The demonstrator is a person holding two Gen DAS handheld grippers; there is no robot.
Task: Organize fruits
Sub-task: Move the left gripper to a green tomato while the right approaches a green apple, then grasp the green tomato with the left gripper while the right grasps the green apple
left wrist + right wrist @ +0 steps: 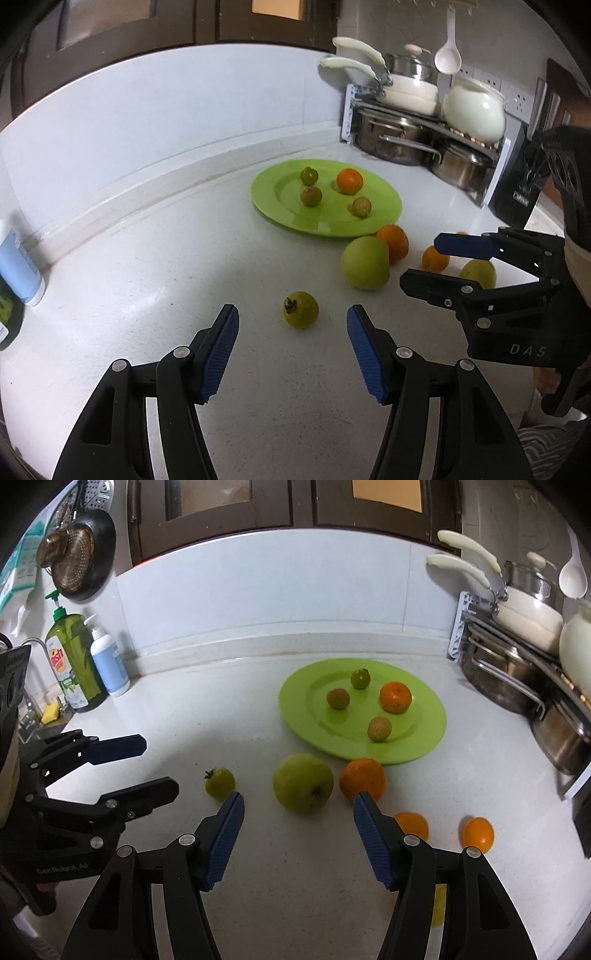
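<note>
A green plate (384, 218) (295, 709) on the white counter holds an orange (349, 181) (395, 697) and three small greenish fruits. Off the plate lie a big green apple (365, 263) (303, 783), an orange (394, 241) (362, 780), two small oranges (413, 825) (478, 834), a yellow-green fruit (478, 273) and a small green fruit with a stem (300, 309) (220, 782). My left gripper (292, 350) is open and empty, just short of that small fruit. My right gripper (298, 840) is open and empty, in front of the apple.
A rack of pots and pans (417, 122) (524, 657) stands at the back right. Dish soap (74, 661) and a white bottle (109, 664) stand at the back left near a sink. A backsplash wall (166, 129) runs behind the counter.
</note>
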